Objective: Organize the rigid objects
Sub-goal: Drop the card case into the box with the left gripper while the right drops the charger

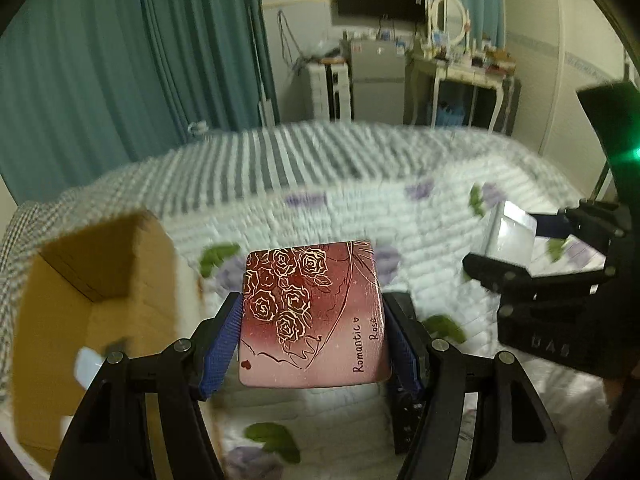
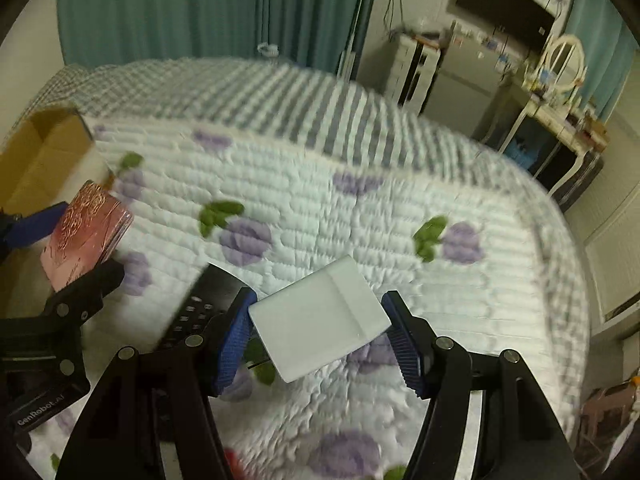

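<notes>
Quilted white bedding [image 2: 360,208] with purple flowers and green leaves covered the bed, teal curtains [image 1: 100,80] behind it. The left tool [image 1: 314,320] pinched a flat red-to-pink tin [image 1: 314,314], gold roses and "Romantic Rose" on its lid, between blue pads, level above the bed, a cardboard box [image 1: 72,300] at its 9 o'clock. The right tool [image 2: 320,324] gripped a plain white box [image 2: 320,316], tilted, at the left tool's 2 o'clock; a black remote [image 2: 204,300] lay at its 9 o'clock.
</notes>
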Action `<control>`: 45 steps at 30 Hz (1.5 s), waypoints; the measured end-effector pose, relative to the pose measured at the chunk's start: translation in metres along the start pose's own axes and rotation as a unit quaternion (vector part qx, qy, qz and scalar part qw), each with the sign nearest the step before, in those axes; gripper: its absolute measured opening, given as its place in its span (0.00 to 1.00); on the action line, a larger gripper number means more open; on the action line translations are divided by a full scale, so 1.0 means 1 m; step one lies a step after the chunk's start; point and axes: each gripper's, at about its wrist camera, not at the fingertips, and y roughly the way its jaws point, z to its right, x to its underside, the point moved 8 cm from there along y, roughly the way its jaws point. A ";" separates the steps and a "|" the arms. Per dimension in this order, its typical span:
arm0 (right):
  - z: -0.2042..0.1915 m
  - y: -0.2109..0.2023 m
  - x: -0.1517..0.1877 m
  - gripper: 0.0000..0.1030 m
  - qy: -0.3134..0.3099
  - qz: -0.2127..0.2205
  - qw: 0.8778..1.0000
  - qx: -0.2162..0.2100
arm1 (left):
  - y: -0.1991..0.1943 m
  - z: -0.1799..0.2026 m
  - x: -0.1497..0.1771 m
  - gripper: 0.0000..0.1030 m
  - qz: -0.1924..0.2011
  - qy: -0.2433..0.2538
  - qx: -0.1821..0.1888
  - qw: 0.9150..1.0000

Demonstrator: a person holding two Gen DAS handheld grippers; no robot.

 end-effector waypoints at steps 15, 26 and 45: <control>-0.125 -0.154 -0.074 0.62 -0.026 0.113 0.992 -0.049 | -0.079 -0.169 -0.009 0.66 0.029 -0.008 -0.045 0.999; -0.213 -0.104 -0.111 0.62 -0.035 0.110 0.988 -0.103 | -0.003 -0.225 0.027 0.66 -0.033 -0.025 -0.037 0.998; -0.219 -0.070 -0.113 0.63 -0.019 0.090 0.991 -0.096 | -0.031 -0.234 0.028 0.69 -0.015 -0.042 -0.031 0.999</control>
